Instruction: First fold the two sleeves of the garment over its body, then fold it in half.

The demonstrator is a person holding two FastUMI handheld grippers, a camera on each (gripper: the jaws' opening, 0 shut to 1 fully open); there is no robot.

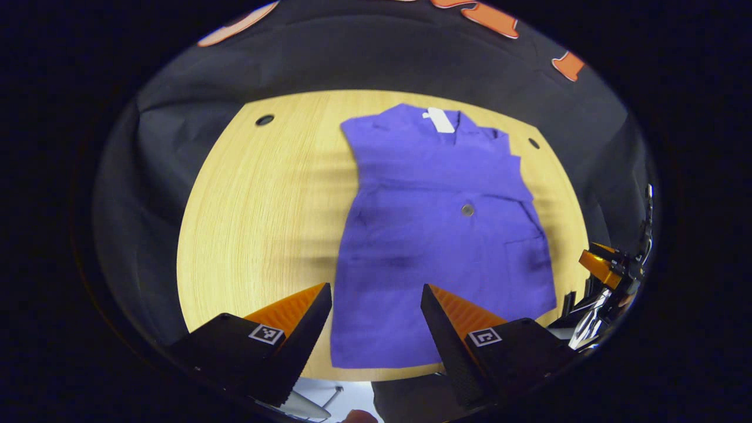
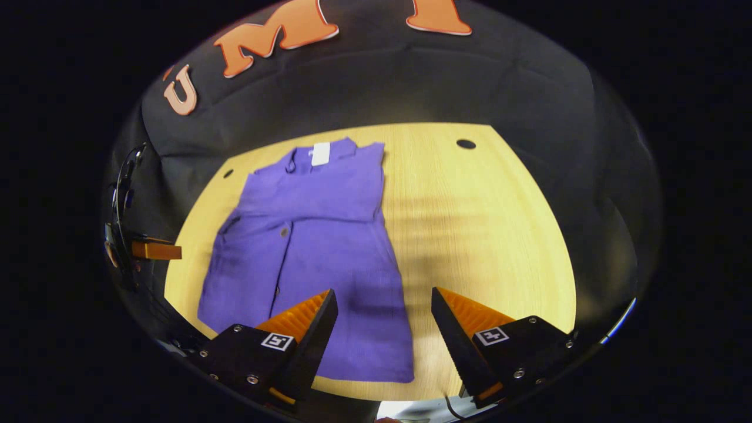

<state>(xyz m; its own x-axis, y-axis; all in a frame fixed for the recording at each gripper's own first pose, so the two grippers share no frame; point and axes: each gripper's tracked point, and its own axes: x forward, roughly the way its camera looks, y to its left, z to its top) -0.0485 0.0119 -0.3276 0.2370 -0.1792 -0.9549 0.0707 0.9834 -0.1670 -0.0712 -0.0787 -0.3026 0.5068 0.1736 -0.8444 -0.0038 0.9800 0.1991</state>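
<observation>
Purple garment point(image 1: 435, 235) flat on the pale wooden table point(image 1: 258, 205), collar and white tag point(image 1: 440, 120) toward the far edge, hem near the front edge. Both sleeves already folded in over the body, leaving a narrow shape wider at the hem. Dark button point(image 1: 467, 210) at mid-chest, a pocket beside it. Left gripper point(image 1: 376, 294) above the hem, fingers wide apart, holding nothing. Right gripper point(image 2: 382, 296) likewise spread wide and empty, over the hem's corner and bare table point(image 2: 482, 235). Same garment point(image 2: 317, 247) in the right gripper view, lying left of centre. Small dark hole point(image 2: 466, 144) near the table's far edge.
</observation>
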